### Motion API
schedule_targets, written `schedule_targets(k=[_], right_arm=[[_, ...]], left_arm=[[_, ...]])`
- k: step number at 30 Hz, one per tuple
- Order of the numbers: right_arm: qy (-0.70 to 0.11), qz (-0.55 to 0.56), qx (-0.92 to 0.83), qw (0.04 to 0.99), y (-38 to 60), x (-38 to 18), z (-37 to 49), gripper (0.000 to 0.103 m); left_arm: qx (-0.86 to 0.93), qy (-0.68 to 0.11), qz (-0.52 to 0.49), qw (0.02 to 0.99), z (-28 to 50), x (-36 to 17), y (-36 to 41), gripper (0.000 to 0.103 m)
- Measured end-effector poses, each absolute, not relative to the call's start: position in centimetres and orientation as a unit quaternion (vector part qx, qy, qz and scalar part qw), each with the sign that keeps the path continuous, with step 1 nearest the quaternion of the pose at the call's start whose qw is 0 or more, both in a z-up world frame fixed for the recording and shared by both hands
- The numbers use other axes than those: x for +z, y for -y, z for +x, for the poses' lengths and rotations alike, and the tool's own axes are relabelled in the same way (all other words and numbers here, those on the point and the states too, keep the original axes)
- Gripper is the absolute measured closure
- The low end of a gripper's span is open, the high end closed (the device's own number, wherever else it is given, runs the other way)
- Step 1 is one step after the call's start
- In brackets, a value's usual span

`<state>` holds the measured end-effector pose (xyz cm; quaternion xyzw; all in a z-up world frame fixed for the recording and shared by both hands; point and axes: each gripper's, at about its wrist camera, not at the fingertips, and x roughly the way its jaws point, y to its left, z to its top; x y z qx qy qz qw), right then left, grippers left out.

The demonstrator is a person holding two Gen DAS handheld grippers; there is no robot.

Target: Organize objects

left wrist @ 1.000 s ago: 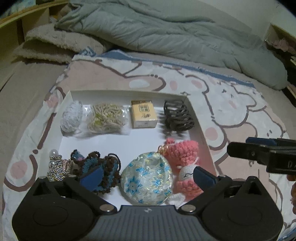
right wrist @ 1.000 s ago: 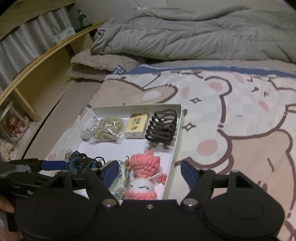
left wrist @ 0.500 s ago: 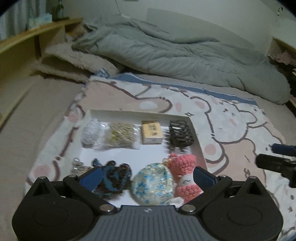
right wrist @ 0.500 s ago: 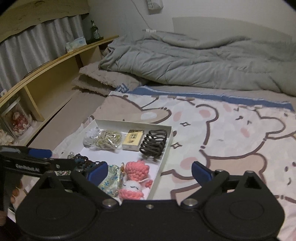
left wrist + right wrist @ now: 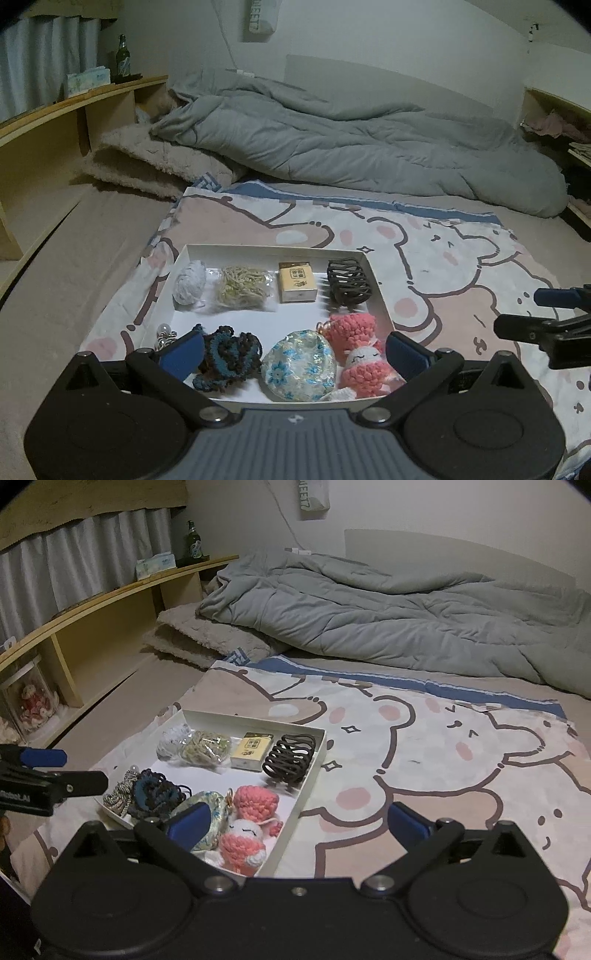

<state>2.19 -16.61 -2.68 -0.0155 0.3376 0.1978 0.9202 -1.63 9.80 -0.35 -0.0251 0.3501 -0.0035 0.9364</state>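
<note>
A white tray (image 5: 273,249) lies on the cartoon-print sheet. It holds a white yarn ball (image 5: 190,282), a bag of beige bands (image 5: 242,288), a yellow box (image 5: 297,286), a dark claw hair clip (image 5: 349,286), a pink crochet doll (image 5: 360,350), a floral pouch (image 5: 299,365) and a dark crochet tie (image 5: 229,354). My left gripper (image 5: 295,350) hovers open above the tray's near edge, holding nothing. My right gripper (image 5: 297,818) hangs over the tray's near right corner. Its jaws are opening and nothing is between them. The doll (image 5: 251,819) sits below its left finger.
A grey duvet (image 5: 351,147) is bunched across the far side of the bed, with a beige fleece blanket (image 5: 155,166) beside it. A wooden shelf (image 5: 110,602) runs along the left, carrying a bottle and a tissue box. The bear-print sheet (image 5: 461,757) spreads to the right of the tray.
Both grippers have drawn back and upward from the tray, so it looks smaller and more of the room shows. The right gripper's jaws have spread wider.
</note>
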Motion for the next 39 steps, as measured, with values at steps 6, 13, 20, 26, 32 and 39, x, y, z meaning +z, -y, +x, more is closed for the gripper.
schedule_targets(k=[6, 13, 20, 26, 32, 39], right_arm=[[-0.330, -0.020, 0.194, 0.923, 16.6, -2.7, 1.4, 0.000], [-0.323, -0.026, 0.188, 0.927, 16.3, -3.1, 1.0, 0.000], [-0.321, -0.031, 0.189, 0.928, 15.9, -3.2, 1.1, 0.000], [-0.329, -0.024, 0.194, 0.924, 15.8, -3.1, 1.3, 0.000], [-0.336, -0.021, 0.195, 0.921, 15.7, -3.3, 1.6, 0.000], [-0.341, -0.021, 0.196, 0.919, 15.8, -3.5, 1.8, 0.000]], left_arm=[[0.002, -0.349, -0.027, 0.937, -2.6, -0.7, -9.7, 0.000], [0.007, -0.345, -0.014, 0.939, -2.9, -0.9, -9.7, 0.000], [0.004, -0.346, -0.001, 0.938, -2.8, -1.1, -9.4, 0.000], [-0.002, -0.343, 0.003, 0.939, -2.9, -1.0, -9.1, 0.000], [-0.006, -0.343, 0.005, 0.939, -2.7, -0.9, -9.0, 0.000], [-0.003, -0.346, -0.001, 0.938, -2.4, -1.0, -9.3, 0.000]])
